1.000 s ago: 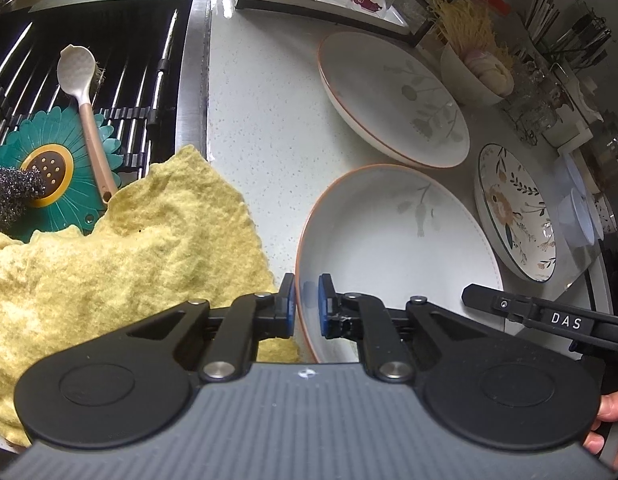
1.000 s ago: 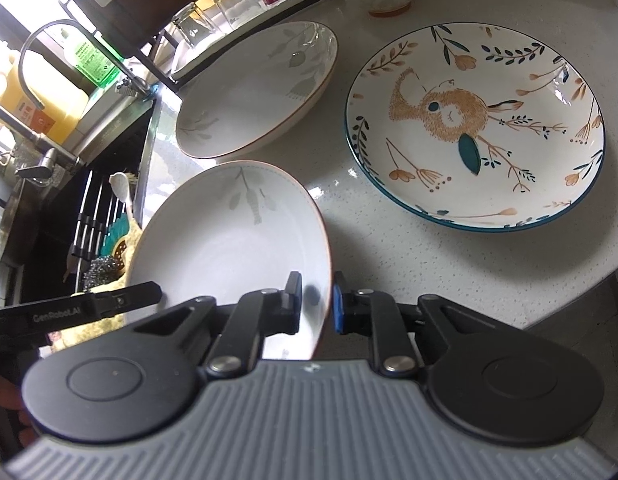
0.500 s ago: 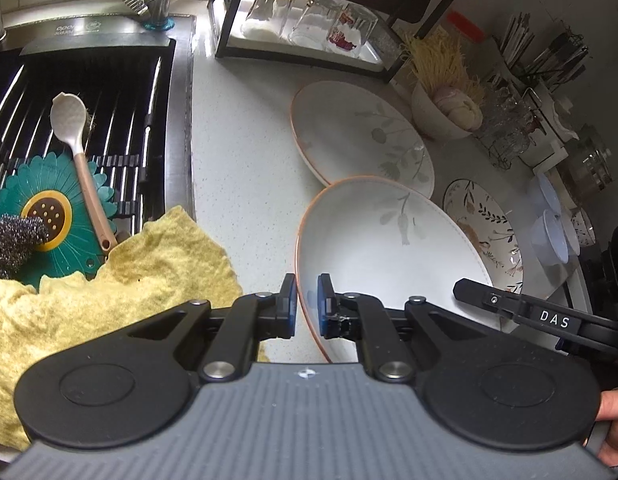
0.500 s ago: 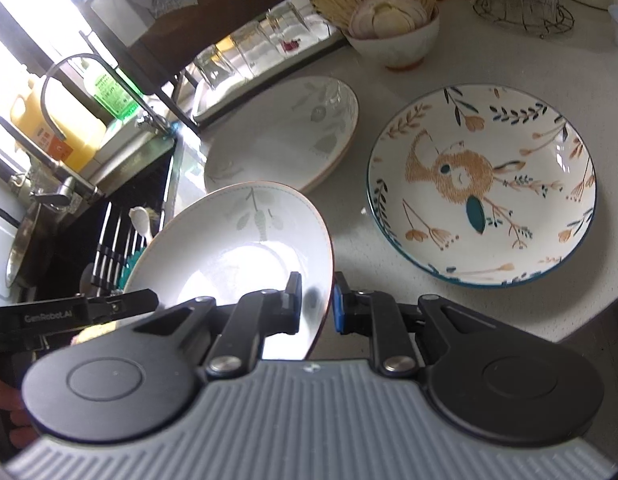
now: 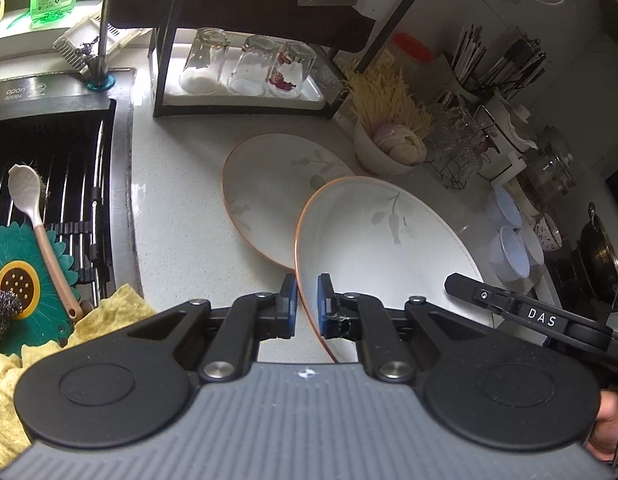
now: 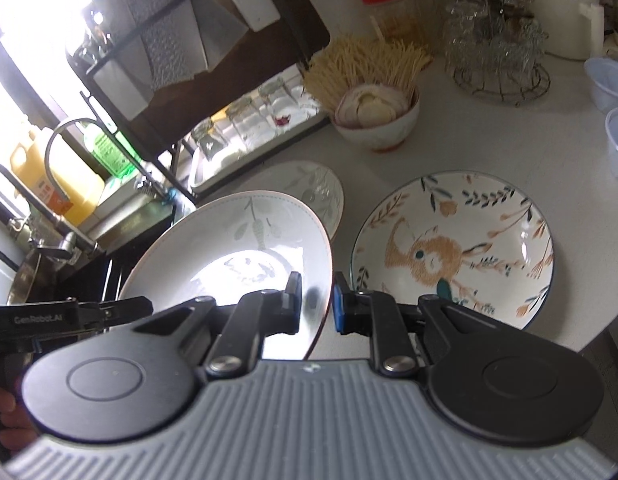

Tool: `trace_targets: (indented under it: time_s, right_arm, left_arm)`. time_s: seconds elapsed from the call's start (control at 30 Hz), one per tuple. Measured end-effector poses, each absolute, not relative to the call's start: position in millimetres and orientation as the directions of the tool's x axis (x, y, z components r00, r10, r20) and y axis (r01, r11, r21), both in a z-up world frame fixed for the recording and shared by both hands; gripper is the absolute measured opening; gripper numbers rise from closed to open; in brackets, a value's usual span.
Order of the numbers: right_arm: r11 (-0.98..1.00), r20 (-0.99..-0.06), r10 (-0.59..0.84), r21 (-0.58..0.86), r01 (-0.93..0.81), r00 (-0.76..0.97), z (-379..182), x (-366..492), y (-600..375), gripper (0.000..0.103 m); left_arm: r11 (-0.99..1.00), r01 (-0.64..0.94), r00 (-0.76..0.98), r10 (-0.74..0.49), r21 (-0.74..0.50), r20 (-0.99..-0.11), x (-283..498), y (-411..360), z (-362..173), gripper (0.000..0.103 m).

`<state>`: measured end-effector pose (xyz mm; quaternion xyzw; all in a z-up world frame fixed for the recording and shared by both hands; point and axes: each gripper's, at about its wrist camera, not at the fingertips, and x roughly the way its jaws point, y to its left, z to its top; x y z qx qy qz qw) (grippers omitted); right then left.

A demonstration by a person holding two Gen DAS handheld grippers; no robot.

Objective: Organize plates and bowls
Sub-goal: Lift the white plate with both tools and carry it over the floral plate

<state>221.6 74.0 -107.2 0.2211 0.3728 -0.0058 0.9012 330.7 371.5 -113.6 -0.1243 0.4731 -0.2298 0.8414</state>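
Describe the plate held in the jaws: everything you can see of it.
The held plate is a shallow, glossy white dish, ceramic by its look, with a thin orange-brown rim and a faint grey leaf sprig inside. It is tilted, lifted above the counter, with nothing in it. The left gripper pinches one edge and the right gripper the opposite edge, jaws closed on the rim. In both views it overlaps a matching plate lying on the counter beyond it.
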Motion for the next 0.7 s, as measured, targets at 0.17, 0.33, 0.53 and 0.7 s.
trace_targets:
  time_s: [0.17,0.33,0.53,0.7]
  right_arm:
    - [0.901,-0.656,0.128,0.39,0.19,0.743,-100.6,224.6,59.9,0.019]
    - [0.897,-0.649,0.094,0.384,0.218,0.755,-99.3,228.2,43.8,0.019]
    - [0.889,-0.663,0.057,0.374,0.264,0.746,-106.7,229.6,18.9,0.019]
    - [0.888,-0.699,0.035,0.349,0.299,0.714,-115.4,233.6,-1.5,0.019]
  left_arm:
    - [0.848,0.296,0.433,-0.529,-0.439,-0.73,349.1,354.1,-104.3,0.012]
    - [0.838,0.335,0.421,-0.542,-0.431,-0.727,368.1,330.8,-98.1,0.012]
    - [0.827,0.373,0.371,-0.548,-0.42,-0.75,384.2,297.0,-102.4,0.012]
    - [0.819,0.395,0.322,-0.548,-0.416,-0.772,392.2,269.2,-116.1,0.012]
